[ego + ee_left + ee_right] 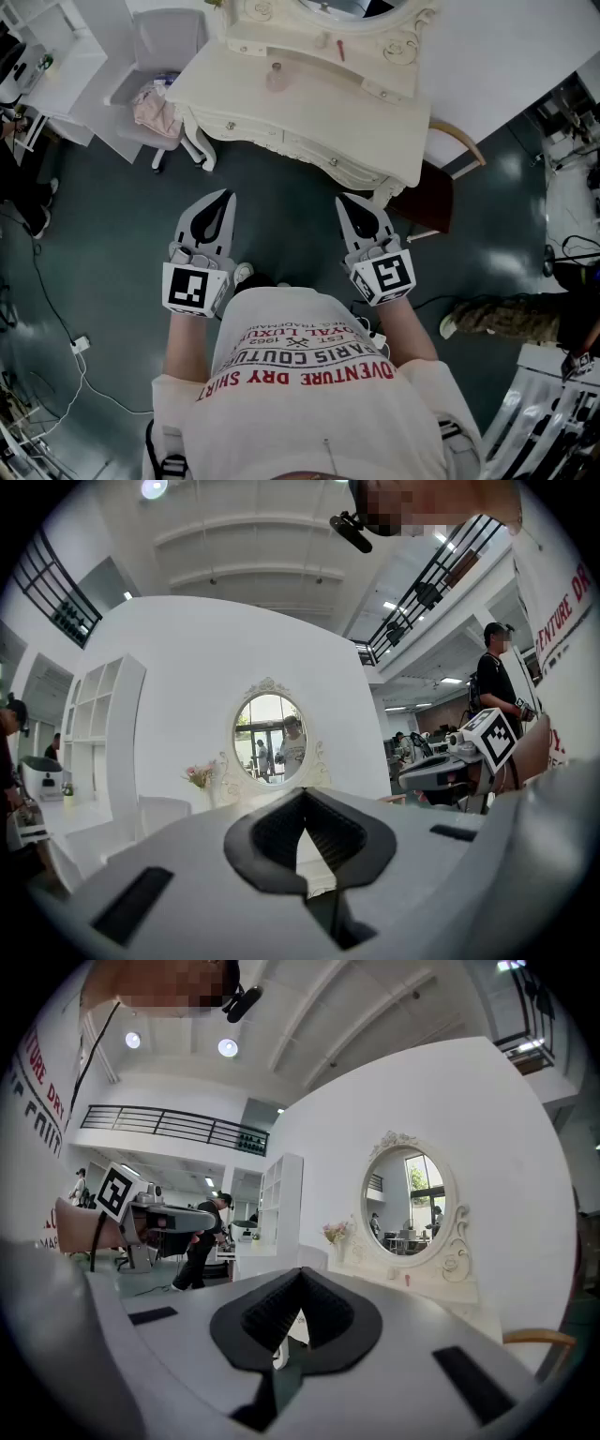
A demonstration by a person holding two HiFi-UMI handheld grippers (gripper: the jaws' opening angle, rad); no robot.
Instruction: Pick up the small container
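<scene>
A small pinkish container point(276, 77) stands on the top of the cream dressing table point(309, 131), with a thin red item point(340, 49) lying farther back by the mirror. In the right gripper view the container point(391, 1274) is a tiny shape on the tabletop below the oval mirror point(412, 1206). Both grippers are held close to the person's body, well short of the table. The left gripper point(225, 195) and the right gripper point(343, 201) are shut, tips meeting, with nothing between them. In their own views the left gripper point(302, 793) and right gripper point(300, 1273) point toward the table.
A grey chair point(161, 56) with a pink cloth stands left of the table. A wooden chair with a dark red seat point(427, 202) stands at its right corner. Cables point(56, 319) run over the dark floor. Another person's leg point(487, 317) is at the right.
</scene>
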